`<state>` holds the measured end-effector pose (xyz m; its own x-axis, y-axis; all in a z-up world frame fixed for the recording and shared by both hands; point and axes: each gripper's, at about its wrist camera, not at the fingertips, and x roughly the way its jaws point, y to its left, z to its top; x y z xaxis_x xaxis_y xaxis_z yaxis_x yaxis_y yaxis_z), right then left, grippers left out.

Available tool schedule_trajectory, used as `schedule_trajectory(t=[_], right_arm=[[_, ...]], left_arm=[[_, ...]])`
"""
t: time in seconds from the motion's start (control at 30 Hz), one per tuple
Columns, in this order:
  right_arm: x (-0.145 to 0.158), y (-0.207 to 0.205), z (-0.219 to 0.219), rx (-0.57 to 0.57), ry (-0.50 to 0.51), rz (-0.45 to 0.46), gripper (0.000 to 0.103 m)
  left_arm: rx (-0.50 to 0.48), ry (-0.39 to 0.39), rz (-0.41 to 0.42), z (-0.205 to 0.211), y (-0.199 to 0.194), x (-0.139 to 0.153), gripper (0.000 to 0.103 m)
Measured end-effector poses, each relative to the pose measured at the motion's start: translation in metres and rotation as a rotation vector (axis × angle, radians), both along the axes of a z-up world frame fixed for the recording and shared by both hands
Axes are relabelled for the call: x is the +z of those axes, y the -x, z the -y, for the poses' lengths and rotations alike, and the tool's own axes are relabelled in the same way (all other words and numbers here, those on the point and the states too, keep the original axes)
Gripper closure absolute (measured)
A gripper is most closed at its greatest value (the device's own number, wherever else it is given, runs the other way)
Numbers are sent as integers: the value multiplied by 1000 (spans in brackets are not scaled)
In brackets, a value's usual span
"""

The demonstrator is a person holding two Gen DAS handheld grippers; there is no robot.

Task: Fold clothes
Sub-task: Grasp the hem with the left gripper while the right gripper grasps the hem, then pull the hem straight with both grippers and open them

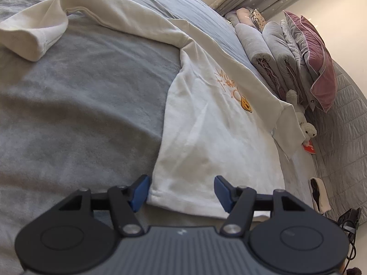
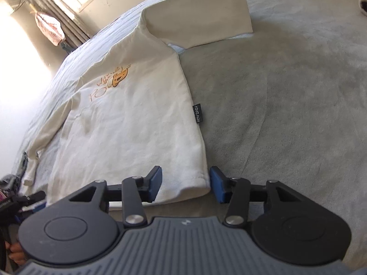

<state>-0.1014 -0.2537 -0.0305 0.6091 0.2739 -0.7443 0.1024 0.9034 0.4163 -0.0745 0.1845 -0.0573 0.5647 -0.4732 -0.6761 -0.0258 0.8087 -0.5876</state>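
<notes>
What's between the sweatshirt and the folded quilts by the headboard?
Only a bare strip of grey bedspread between the sweatshirt and the folded quilts, seen in the left wrist view.

Left wrist view: taken from behind the left tongs (image 1: 182, 191), angled down, close over the shirt (image 1: 206, 137) hem's one corner. Right wrist view: likewise, over the other corner. Shared: shirt, its print (image 2: 114, 80), grey bed (image 2: 286, 103).

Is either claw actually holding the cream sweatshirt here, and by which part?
Nothing is gripped yet. The left claw and right claw each straddle a bottom hem corner of the cream long-sleeved sweatshirt, pads not pressing on it.
</notes>
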Motion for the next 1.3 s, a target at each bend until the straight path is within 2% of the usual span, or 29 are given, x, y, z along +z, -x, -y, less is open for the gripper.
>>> schedule_trajectory(t=[0.03,0.1,0.13,0.23,0.27,0.33,0.53,0.73,0.87,1.17,1.3], right_arm=[[0,1,-5,13,44,9,62],[1,3,-12,36,115,24,67],[2,4,-15,46,140,29,72],[2,2,-17,71,177,33,89],[3,2,-16,70,178,33,91],[6,4,-12,50,155,35,94],[29,14,-3,26,118,73,95],[50,25,-6,111,171,89,95],[59,33,-9,165,209,91,95],[53,32,-7,201,240,30,95],[44,31,-6,192,230,-7,95]], left_arm=[[-1,-22,4,2,1,1,48],[-2,-64,3,4,3,2,69],[-1,-78,-10,3,2,1,85],[19,-51,-28,-2,2,0,89],[26,-43,-28,-3,4,1,91],[46,-37,-20,-4,10,4,93],[87,-19,5,-6,30,19,96],[58,-34,19,-6,51,36,96],[13,-39,3,-2,65,35,96],[-29,-48,-27,-8,82,24,96],[-17,-9,-43,-13,79,16,96]])
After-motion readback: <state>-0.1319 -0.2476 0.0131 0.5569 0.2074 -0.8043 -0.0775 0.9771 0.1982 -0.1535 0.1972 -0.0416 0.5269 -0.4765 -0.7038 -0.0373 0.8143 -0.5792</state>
